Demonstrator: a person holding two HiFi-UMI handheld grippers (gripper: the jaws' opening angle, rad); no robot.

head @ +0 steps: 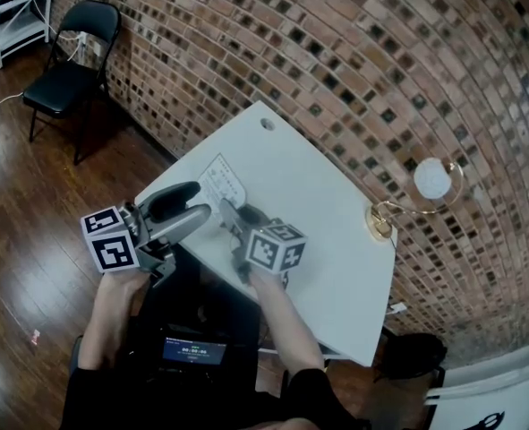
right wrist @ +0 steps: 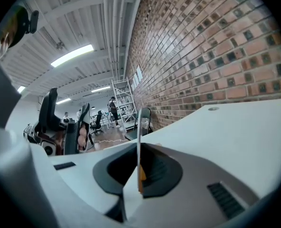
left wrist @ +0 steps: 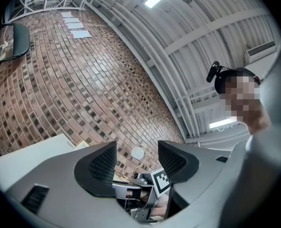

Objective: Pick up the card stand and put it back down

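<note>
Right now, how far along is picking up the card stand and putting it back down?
Done: right gripper is shut on the card stand. In hand: the lift, which does not show yet above the table. To do: raise it, set it down, release. Idle: left gripper, open.

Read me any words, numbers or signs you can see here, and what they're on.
Card stand: printed lines, too small to read.
Screen at the person's chest: glowing digits, too blurred to read.
Left cube and right cube: black-and-white square markers, no words.
Nothing is legible.
</note>
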